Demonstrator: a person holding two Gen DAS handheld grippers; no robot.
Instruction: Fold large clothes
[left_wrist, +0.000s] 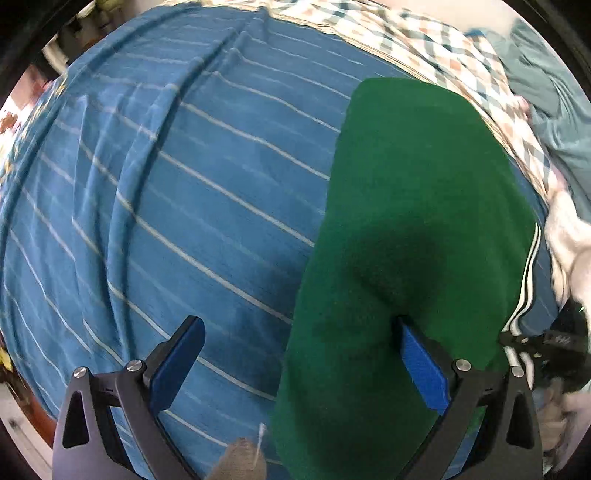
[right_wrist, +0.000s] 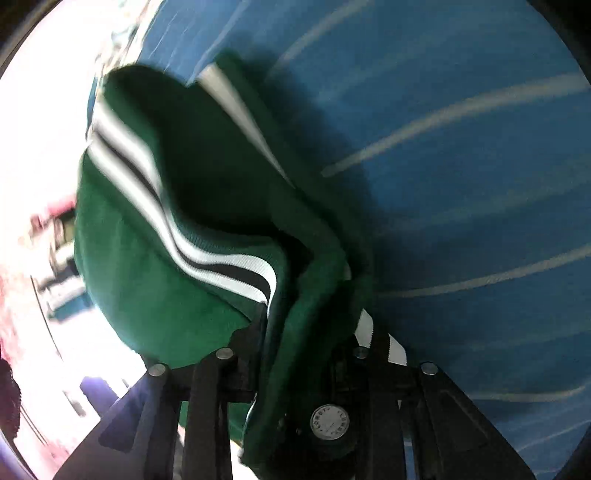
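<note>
Green garment (right_wrist: 155, 288) is clamped by the right gripper (right_wrist: 291, 332); the spread left gripper (left_wrist: 295, 354) should be closed on its edge.

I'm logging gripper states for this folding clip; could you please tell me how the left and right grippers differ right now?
The left gripper is open, its blue pads wide apart; the right gripper is shut on the green garment. The left gripper holds nothing, one finger tucked beneath the garment's edge, while the right gripper has bunched cloth with white-and-black stripes pinched between its fingers. Both are over the blue striped sheet.
</note>
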